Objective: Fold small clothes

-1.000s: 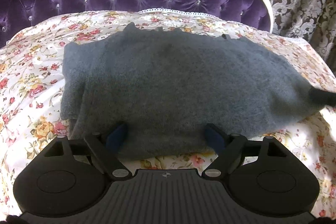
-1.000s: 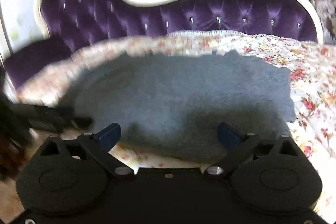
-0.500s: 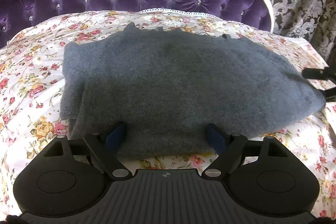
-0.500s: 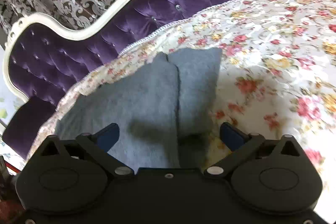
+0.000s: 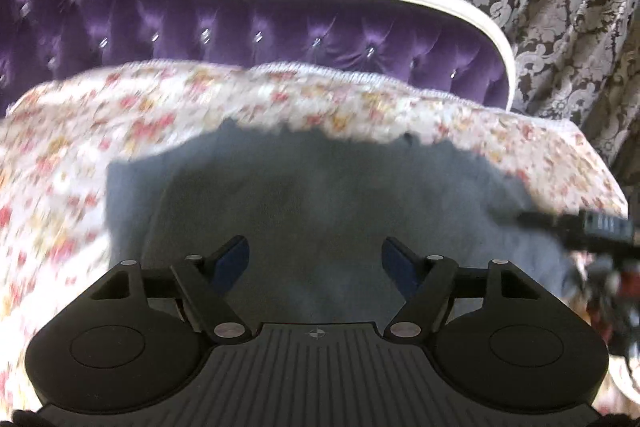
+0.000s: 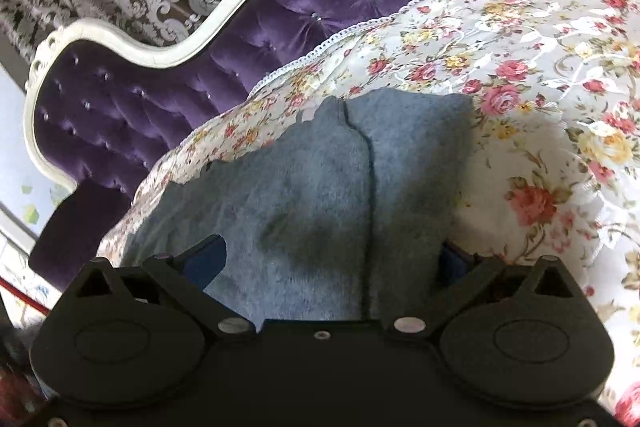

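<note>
No legible writing or labels. 1 grey sweater [image 5: 328, 203] lies flat on the floral cover [image 5: 120, 115]. Left gripper [image 5: 315, 259] spread wide, holding nothing; it has advanced over the hem since 0.5 s ago. Right gripper [image 6: 332, 259] also wide, straddling the sweater's edge, unclamped.

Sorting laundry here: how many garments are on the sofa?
1: a grey knit on the floral cover, under both open grippers, left and right. Others may lie outside view.
</note>
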### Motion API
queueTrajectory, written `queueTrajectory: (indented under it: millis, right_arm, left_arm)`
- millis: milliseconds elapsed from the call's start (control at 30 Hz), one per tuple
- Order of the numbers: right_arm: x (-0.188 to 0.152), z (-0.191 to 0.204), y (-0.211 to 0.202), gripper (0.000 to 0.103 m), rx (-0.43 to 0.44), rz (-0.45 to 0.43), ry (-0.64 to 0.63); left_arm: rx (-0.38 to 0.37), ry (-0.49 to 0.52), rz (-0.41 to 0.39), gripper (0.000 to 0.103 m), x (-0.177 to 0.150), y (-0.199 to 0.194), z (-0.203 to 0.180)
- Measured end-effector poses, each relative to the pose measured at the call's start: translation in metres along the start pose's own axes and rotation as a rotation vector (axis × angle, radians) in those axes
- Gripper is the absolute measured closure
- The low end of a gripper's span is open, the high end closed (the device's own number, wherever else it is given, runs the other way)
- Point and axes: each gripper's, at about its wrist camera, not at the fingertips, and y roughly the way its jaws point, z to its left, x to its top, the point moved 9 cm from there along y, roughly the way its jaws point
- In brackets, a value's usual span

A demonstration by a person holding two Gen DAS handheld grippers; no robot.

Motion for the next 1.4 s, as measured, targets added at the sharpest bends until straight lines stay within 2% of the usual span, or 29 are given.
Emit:
queueTrajectory:
  millis: [100, 200, 333, 400, 467, 567, 667, 833, 1000, 1100, 1200, 1333, 1400]
  right_arm:
    - [0.000, 0.000, 0.001, 0.000, -0.001, 0.014, -0.010]
    - [0.002, 0.000, 0.002, 0.000, -0.003, 0.035, -0.021]
    - [0.001, 0.001, 0.004, 0.000, -0.006, 0.058, -0.054]
    - [0.001, 0.001, 0.004, 0.000, -0.005, 0.059, -0.060]
    - [0.001, 0.002, 0.004, 0.000, -0.005, 0.059, -0.066]
    - [0.000, 0.002, 0.005, 0.000, -0.008, 0.056, -0.069]
    - [0.000, 0.002, 0.005, 0.000, -0.012, 0.055, -0.077]
    - [0.002, 0.000, 0.004, 0.000, 0.002, 0.052, -0.059]
    - [0.007, -0.006, 0.002, 0.000, 0.046, 0.060, 0.019]
    - [0.008, -0.008, 0.002, 0.000, 0.054, 0.070, 0.043]
    - [0.009, -0.006, 0.004, 0.000, 0.029, 0.085, 0.041]
    - [0.008, 0.001, 0.008, 0.000, -0.031, 0.114, -0.002]
    - [0.006, 0.004, 0.010, 0.005, -0.086, 0.129, -0.044]
  left_arm:
    - [0.014, 0.036, 0.003, 0.031, 0.018, 0.025, -0.016]
    - [0.017, 0.013, 0.024, 0.031, 0.025, 0.052, -0.026]
    - [0.066, 0.019, 0.067, 0.032, 0.022, 0.083, -0.027]
    - [0.085, 0.021, 0.128, 0.031, 0.012, 0.102, -0.024]
    - [0.109, 0.055, 0.113, 0.027, 0.011, 0.105, -0.024]
    - [0.122, 0.063, 0.133, 0.027, 0.012, 0.106, -0.026]
    - [0.104, 0.055, 0.143, 0.027, 0.016, 0.104, -0.024]
    - [0.065, 0.024, 0.121, 0.030, 0.015, 0.078, -0.028]
    - [0.030, 0.073, 0.085, 0.029, -0.011, 0.046, -0.041]
    - [0.026, 0.066, 0.116, 0.028, -0.031, 0.046, -0.041]
    - [0.033, 0.090, 0.086, 0.028, -0.035, 0.046, -0.040]
    - [0.011, 0.007, 0.066, 0.028, -0.031, 0.026, -0.035]
    - [0.018, 0.001, 0.039, 0.028, -0.034, 0.013, -0.029]
